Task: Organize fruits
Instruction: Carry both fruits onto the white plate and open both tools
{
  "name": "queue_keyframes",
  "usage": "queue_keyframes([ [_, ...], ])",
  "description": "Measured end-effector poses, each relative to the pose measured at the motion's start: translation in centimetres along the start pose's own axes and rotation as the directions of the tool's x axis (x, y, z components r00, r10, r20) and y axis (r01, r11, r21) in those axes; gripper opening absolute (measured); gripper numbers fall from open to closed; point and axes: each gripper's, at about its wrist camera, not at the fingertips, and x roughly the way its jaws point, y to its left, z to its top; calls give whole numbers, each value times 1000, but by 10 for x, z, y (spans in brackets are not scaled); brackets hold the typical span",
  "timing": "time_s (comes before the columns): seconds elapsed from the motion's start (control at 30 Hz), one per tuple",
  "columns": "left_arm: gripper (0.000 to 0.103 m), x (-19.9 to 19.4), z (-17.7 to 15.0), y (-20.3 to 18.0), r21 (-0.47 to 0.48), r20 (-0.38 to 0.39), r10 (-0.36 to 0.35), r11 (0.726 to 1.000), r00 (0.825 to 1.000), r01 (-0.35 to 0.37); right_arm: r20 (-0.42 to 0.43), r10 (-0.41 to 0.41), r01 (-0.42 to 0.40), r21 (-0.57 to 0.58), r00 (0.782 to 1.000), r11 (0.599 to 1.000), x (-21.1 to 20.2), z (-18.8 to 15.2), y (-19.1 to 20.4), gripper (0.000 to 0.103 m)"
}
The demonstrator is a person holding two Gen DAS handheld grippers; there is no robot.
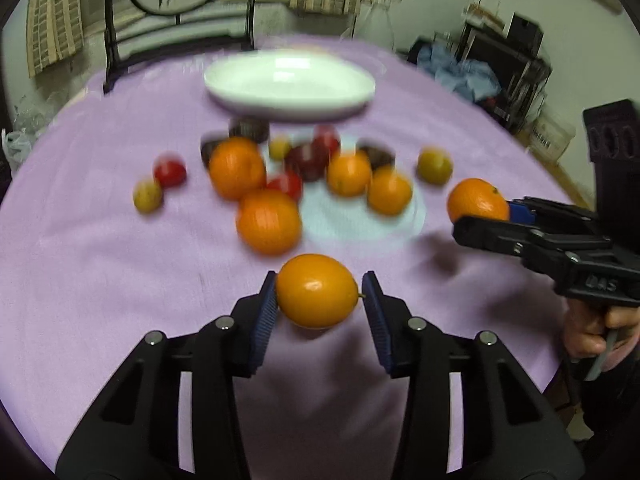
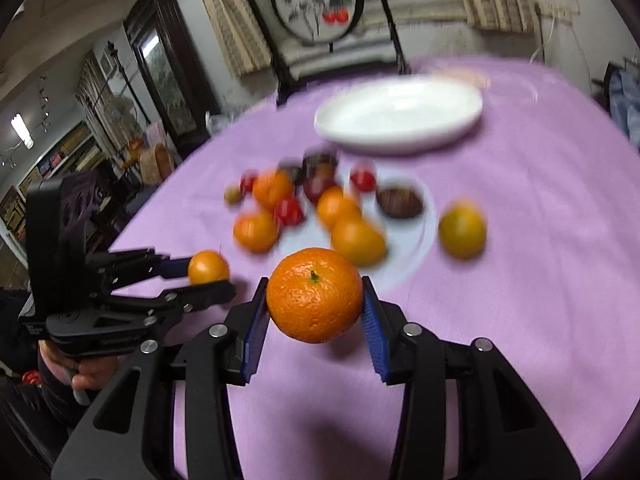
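My left gripper (image 1: 318,296) is shut on a smooth orange fruit (image 1: 317,290) and holds it above the purple tablecloth (image 1: 100,280). It also shows in the right wrist view (image 2: 208,270) with that fruit (image 2: 208,266). My right gripper (image 2: 315,300) is shut on a dimpled mandarin (image 2: 314,294); it shows in the left wrist view (image 1: 486,210) with the mandarin (image 1: 477,200). Several oranges, red and green fruits lie scattered mid-table (image 1: 272,184). A white oval plate (image 1: 290,84) stands empty behind them.
A pale blue flat plate (image 1: 360,220) lies under some of the fruit. Dark chestnut-like items (image 1: 248,128) sit near the white plate. A dark chair (image 1: 112,40) stands at the table's far edge. Furniture and clutter fill the room at right.
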Motion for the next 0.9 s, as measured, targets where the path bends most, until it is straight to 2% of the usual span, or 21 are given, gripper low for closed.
queue_keyframes([
  [0.07, 43, -5, 29, 6, 5, 75, 18, 1000, 997, -18, 64, -38, 37, 11, 997, 999, 7, 30, -7, 44],
  [0.17, 44, 8, 80, 16, -4, 127, 30, 1000, 991, -29, 120, -125, 123, 23, 985, 992, 35, 76, -22, 44],
  [0.27, 44, 34, 125, 25, -28, 152, 79, 997, 985, -75, 87, -192, 188, 61, 977, 980, 71, 108, -44, 44],
  [0.37, 44, 75, 163, 37, -69, 105, 97, 994, 990, -90, -1, -220, 219, 120, 975, 968, 105, 126, -70, 44],
  [0.43, 44, 95, 174, 42, -85, 70, 97, 992, 993, -91, -57, -229, 235, 132, 972, 963, 122, 130, -80, 44],
  [0.53, 44, 122, 181, 49, -83, 1, 119, 990, 993, -118, -118, -216, 231, 133, 969, 964, 139, 130, -88, 44],
  [0.7, 46, 140, 176, 53, -93, -60, 123, 987, 991, -128, -172, -211, 231, 105, 962, 967, 149, 128, -86, 46],
  [0.73, 58, 138, 175, 53, -90, -60, 125, 987, 990, -130, -173, -203, 223, 108, 964, 969, 147, 128, -86, 47],
  [0.77, 76, 131, 174, 52, -85, -45, 136, 987, 990, -139, -174, -187, 209, 115, 967, 971, 144, 128, -85, 47],
  [0.8, 82, 125, 174, 52, -82, -23, 149, 985, 989, -150, -166, -161, 182, 125, 973, 975, 137, 128, -84, 48],
  [0.83, 89, 116, 173, 51, -81, 7, 163, 984, 987, -162, -147, -143, 163, 132, 979, 978, 129, 129, -82, 52],
  [0.87, 92, 103, 171, 50, -77, 40, 167, 983, 985, -164, -122, -138, 154, 135, 983, 979, 122, 129, -80, 62],
  [0.9, 94, 95, 169, 49, -78, 58, 159, 985, 986, -154, -90, -148, 159, 127, 985, 979, 113, 130, -76, 66],
])
